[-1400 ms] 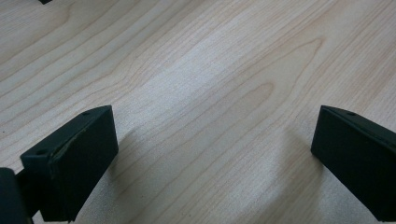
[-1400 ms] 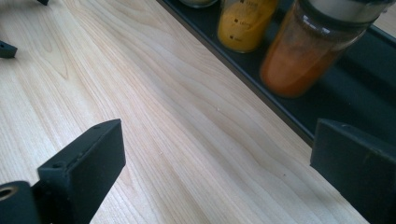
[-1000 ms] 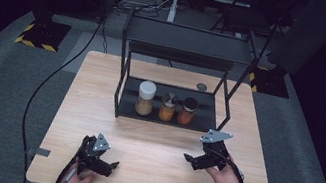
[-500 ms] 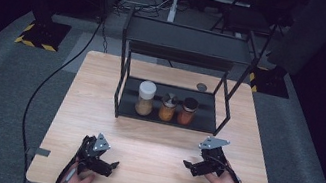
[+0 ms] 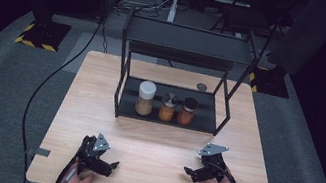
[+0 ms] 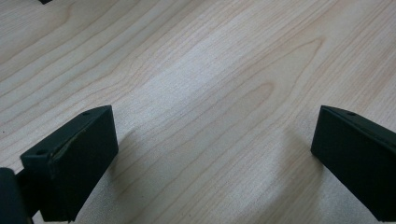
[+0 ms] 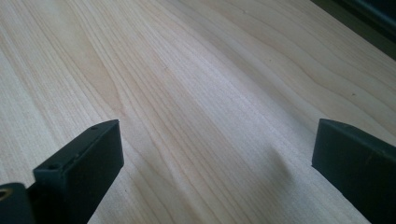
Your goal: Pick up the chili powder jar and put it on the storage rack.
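My left gripper [image 5: 109, 166] rests low over the wooden table [image 5: 101, 85] near its front left edge, jaws wide open with bare wood between them [image 6: 215, 154]. My right gripper [image 5: 190, 172] sits near the front right, also open over bare wood [image 7: 215, 163]. A black two-level wire rack [image 5: 180, 54] stands at the table's far middle. On its lower shelf stand three jars: a white-lidded one [image 5: 145, 98], a small orange one [image 5: 167, 107] and a dark-lidded red-orange one [image 5: 187, 111]. Both grippers are well in front of the rack.
A small round dark object [image 5: 201, 86] lies on the table behind the rack. A black cable [image 5: 51, 82] trails over the floor at the left. Yellow-black striped bases [image 5: 39, 34] stand on the floor at both far corners.
My right gripper has pulled back toward the front edge and sunk lower. The left gripper has stayed put.
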Available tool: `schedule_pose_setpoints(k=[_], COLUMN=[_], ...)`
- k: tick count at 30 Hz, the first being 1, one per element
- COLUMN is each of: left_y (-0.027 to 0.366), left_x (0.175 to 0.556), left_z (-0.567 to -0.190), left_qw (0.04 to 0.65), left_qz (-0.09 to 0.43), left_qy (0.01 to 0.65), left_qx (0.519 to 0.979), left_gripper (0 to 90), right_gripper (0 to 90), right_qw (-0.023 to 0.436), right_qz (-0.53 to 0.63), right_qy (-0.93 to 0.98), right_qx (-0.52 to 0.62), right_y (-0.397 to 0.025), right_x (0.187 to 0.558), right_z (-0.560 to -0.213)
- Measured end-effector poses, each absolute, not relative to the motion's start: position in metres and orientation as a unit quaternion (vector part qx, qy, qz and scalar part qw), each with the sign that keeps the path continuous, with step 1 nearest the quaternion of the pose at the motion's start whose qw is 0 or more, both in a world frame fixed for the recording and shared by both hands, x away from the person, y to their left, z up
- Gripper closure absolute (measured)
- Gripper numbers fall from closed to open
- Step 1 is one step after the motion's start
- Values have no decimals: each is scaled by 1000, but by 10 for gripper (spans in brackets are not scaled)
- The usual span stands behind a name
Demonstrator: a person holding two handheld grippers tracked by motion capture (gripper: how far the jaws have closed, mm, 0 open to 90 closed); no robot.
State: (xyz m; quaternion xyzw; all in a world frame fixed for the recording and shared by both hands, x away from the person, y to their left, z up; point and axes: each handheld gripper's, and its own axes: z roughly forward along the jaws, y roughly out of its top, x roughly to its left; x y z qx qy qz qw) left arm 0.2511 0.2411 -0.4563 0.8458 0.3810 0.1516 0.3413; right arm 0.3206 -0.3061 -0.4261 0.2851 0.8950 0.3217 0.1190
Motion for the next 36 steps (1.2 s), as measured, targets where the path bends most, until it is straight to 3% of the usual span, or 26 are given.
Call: schedule_pose_setpoints(k=[36], left_y=[241], left_x=[251], left_z=[-456], left_qw=[341], left_qz=[151], left_qy=[381], left_qx=[846], left_gripper=[1], right_gripper=[0], right_qw=[127], right_qz=[370], right_qy=[874], right_qx=[287], right_y=[-322], right_x=[307], right_z=[-459])
